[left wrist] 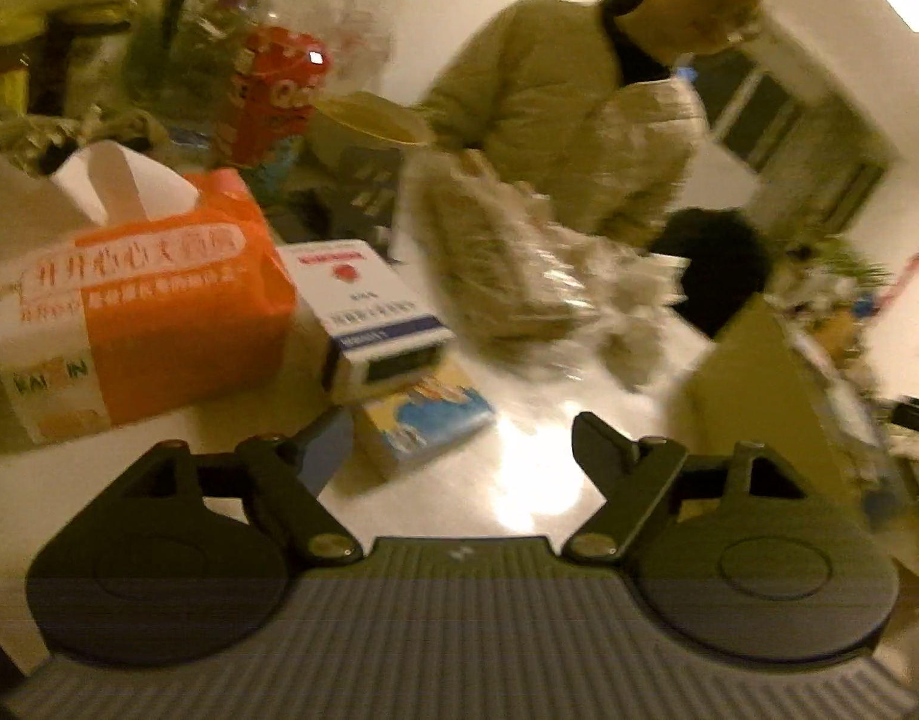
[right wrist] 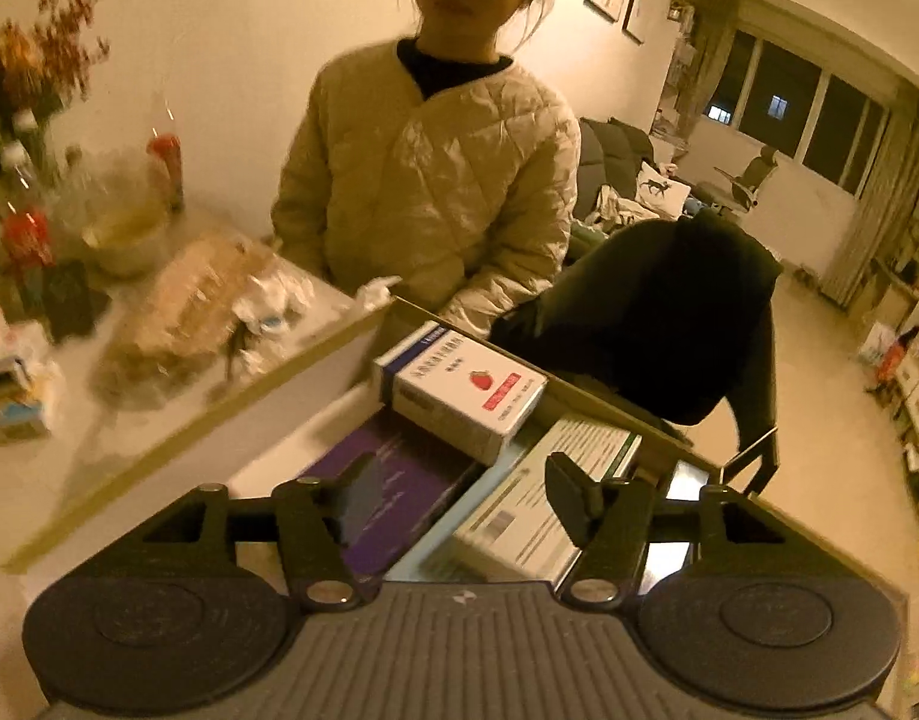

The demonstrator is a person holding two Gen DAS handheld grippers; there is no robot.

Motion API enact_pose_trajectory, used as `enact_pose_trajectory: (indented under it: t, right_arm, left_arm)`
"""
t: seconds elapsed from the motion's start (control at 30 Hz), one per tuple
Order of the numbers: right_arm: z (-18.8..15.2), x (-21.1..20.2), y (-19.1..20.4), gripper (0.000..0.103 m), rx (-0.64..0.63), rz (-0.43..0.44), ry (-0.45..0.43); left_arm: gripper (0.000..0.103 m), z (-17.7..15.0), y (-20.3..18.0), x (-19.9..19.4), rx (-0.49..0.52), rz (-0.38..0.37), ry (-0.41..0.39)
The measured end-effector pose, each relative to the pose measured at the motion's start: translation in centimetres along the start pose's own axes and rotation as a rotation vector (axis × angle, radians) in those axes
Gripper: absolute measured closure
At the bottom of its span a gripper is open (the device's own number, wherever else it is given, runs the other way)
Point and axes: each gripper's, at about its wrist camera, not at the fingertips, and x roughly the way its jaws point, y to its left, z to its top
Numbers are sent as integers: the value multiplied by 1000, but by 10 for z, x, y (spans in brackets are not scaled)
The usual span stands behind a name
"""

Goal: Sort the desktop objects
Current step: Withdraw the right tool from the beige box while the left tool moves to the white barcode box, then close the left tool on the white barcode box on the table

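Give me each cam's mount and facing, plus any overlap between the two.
Left wrist: on the left gripper, tilted down over the white table; sees tissue pack, white box, blue-yellow box. Own body: the two open jaws, nothing between them.
Right wrist: on the right gripper, tilted down over a cardboard box holding a strawberry box and purple box. Own body: open jaws, empty.
Shared: the person in the beige jacket, the table, the black chair.
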Motion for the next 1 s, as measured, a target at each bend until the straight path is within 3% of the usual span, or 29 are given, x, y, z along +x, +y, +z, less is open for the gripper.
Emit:
enact_pose_trajectory:
  t: [0.13, 0.47, 0.57, 0.63, 0.73, 1.0]
  right_arm:
    - [-13, -29, 7, 21, 43, 11, -68]
    - [-33, -78, 40, 14, 37, 96, -190]
    - [-37, -87, 47, 11, 26, 108, -205]
    - [-40, -90, 52, 10, 7, 93, -210]
    - [-46, -94, 55, 9, 14, 74, -215]
    - [-64, -105, 56, 6, 72, 97, -229]
  left_arm:
    - [18, -1, -13, 21, -13, 160, -28]
    - [18, -4, -35, 48, -35, 432, -151]
    - [23, -4, -35, 53, -80, 466, -159]
    - [34, -5, -33, 55, -104, 484, -168]
    - [41, -9, -29, 55, -129, 474, -172]
    - [43, -16, -20, 44, -153, 427, -198]
